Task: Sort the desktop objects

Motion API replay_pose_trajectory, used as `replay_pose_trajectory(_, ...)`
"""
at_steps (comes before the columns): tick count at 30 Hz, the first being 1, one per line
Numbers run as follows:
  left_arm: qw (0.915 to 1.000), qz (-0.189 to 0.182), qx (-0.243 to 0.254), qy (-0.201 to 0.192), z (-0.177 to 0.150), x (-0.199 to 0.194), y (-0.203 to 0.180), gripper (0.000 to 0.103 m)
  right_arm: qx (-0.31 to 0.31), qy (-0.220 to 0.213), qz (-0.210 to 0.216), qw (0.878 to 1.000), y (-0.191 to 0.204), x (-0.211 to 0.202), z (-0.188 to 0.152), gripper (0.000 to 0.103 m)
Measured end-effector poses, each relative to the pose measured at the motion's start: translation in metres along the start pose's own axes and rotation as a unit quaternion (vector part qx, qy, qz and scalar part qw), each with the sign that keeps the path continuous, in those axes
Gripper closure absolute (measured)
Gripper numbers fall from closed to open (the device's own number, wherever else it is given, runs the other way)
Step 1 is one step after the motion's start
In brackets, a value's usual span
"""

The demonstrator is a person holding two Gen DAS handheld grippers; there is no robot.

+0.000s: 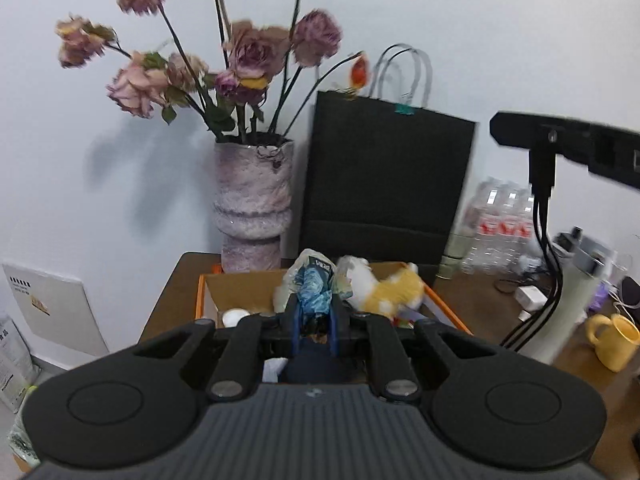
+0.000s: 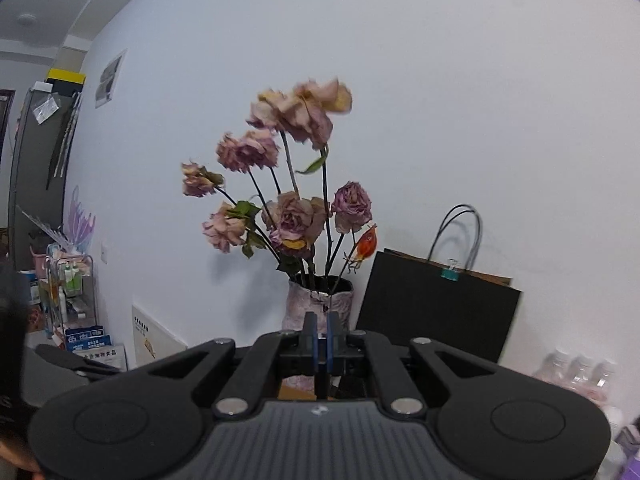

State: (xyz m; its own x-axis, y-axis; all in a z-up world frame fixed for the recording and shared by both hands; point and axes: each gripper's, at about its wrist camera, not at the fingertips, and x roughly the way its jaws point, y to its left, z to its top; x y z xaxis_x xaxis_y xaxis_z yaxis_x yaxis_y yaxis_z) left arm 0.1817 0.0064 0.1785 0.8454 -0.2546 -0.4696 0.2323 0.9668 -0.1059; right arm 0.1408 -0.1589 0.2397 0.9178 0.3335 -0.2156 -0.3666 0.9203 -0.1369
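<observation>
Up close, two wrist views, both w/ black tongs filling the bottom half.

Left view: left tongs (image 1: 315, 316) are pinching a crumpled blue-and-clear plastic wrapper (image 1: 310, 284), which sticks up from between the blue pads at centre. Just behind it, approx 12 o'clock from the tips, sits an open cardboard box w/ orange rim (image 1: 200, 292) on the brown desk (image 1: 160, 312). Inside the box: a white-and-yellow plush toy (image 1: 384, 288) at 2 o'clock from the tips, touching the wrapper's right side, and a small white round item (image 1: 234, 316) at 9 o'clock. Behind the box, a mottled pink vase (image 1: 254, 204) holds dried pink roses (image 1: 256, 52); a black paper bag (image 1: 384, 184) w/ a teal clip stands just right of the vase. Farther right, at 3 o'clock: a pack of water bottles (image 1: 496, 216), black cables hanging from a black mount (image 1: 544, 216), a white bottle (image 1: 576, 300), and a yellow mug (image 1: 614, 336) near the frame's edge. Picture is motion-blurred.

Right view: right tongs (image 2: 321, 334) are pressed together, nothing between the blue pads. They point at the same vase (image 2: 320, 304) and roses (image 2: 300, 120) at 12 o'clock; black bag (image 2: 436, 312) at 2 o'clock. A wire rack w/ bottles (image 2: 72, 280) stands at 9 o'clock by the white wall.
</observation>
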Motion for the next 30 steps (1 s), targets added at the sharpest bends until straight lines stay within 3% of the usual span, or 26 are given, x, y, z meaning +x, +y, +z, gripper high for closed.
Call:
replay_pose_trajectory(2,0.9997,-0.002,-0.014,0.02,0.01,0.029,0.007,0.087,0.015,0.033,0.002,0.999,-0.01,0.04,-0.004,0.1)
replay_pose_trajectory(4,0.9975,-0.005,-0.041,0.057,0.014,0.069,0.017,0.052,0.043,0.103,0.01,0.994,-0.024,0.093,-0.023,0.1)
replay_pose_trajectory(5,0.9951,-0.003,-0.059,0.079,0.012,0.091,0.024,0.013,0.058,0.144,0.008,0.988,-0.033,0.12,-0.037,0.093)
replay_pose_trajectory(6,0.9928,0.002,-0.074,0.094,0.008,0.11,0.033,0.002,0.07,0.195,-0.002,0.978,-0.042,0.147,-0.055,0.085)
replay_pose_trajectory(7,0.9896,0.011,-0.078,0.12,0.001,0.129,0.042,0.004,0.079,0.26,-0.014,0.962,-0.051,0.175,-0.075,0.073)
replay_pose_trajectory(9,0.9808,0.037,-0.078,0.175,-0.006,0.15,0.053,0.008,0.103,0.333,-0.022,0.937,-0.066,0.2,-0.103,0.072)
replay_pose_trajectory(10,0.9775,0.042,-0.082,0.19,-0.008,0.154,0.059,0.008,0.117,0.345,-0.012,0.931,-0.074,0.205,-0.112,0.07)
replay_pose_trajectory(12,0.9776,0.028,-0.088,0.189,-0.009,0.152,0.067,0.003,0.141,0.336,0.0,0.931,-0.087,0.202,-0.117,0.058)
replay_pose_trajectory(14,0.9776,0.03,-0.091,0.187,-0.005,0.148,0.071,0.002,0.147,0.335,-0.004,0.931,-0.094,0.201,-0.115,0.036)
replay_pose_trajectory(23,0.9687,0.056,-0.096,0.222,0.012,0.126,0.063,0.0,0.139,0.36,-0.001,0.922,-0.095,0.185,-0.091,0.028)
replay_pose_trajectory(30,0.9663,0.066,-0.087,0.233,0.013,0.087,0.053,0.0,0.115,0.384,-0.011,0.916,-0.087,0.147,-0.083,0.028)
